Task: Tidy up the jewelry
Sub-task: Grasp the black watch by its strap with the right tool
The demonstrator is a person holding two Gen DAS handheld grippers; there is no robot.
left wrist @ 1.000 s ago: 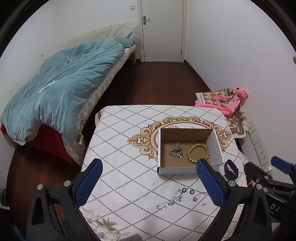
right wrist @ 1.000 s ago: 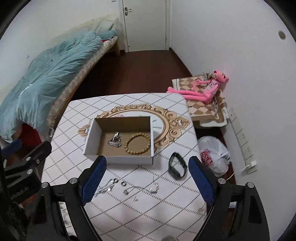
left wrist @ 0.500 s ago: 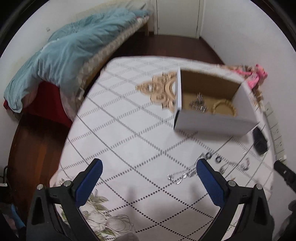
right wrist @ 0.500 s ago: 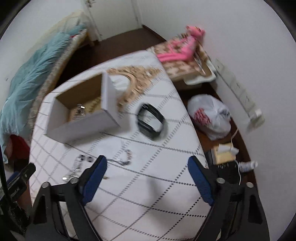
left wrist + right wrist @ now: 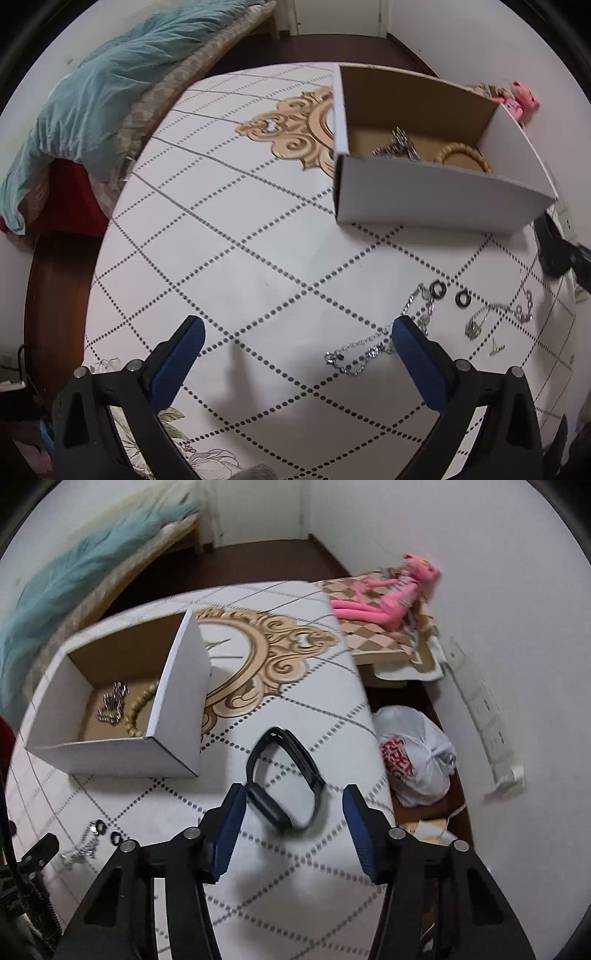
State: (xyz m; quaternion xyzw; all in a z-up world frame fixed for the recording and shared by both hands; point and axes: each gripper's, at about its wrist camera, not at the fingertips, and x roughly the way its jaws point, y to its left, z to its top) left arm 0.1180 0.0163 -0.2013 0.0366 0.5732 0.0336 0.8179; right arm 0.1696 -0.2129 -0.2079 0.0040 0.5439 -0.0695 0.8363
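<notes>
An open cardboard box [image 5: 436, 199] stands on the table and holds a silver piece [image 5: 397, 146] and a beaded bracelet [image 5: 463, 155]; the box also shows in the right wrist view [image 5: 110, 753]. A silver chain [image 5: 373, 347], two black rings [image 5: 437, 290], another chain [image 5: 498, 314] and a small gold stud [image 5: 496, 349] lie loose in front of it. My left gripper [image 5: 295, 343] is open, low over the table, its right finger next to the chain. My right gripper [image 5: 293, 806] is open, its fingers on either side of a black wristband [image 5: 284, 779].
The table wears a white cloth [image 5: 229, 229] with dotted diamonds and a gold ornament. A bed with a teal duvet [image 5: 96, 88] is to the left. A pink plush toy [image 5: 384, 598], a white plastic bag [image 5: 417, 760] and wall sockets [image 5: 487, 716] are to the right.
Both grippers dropped toward the table. The left came down near the silver chain. The right swung right and down until its fingers stood around the black wristband.
</notes>
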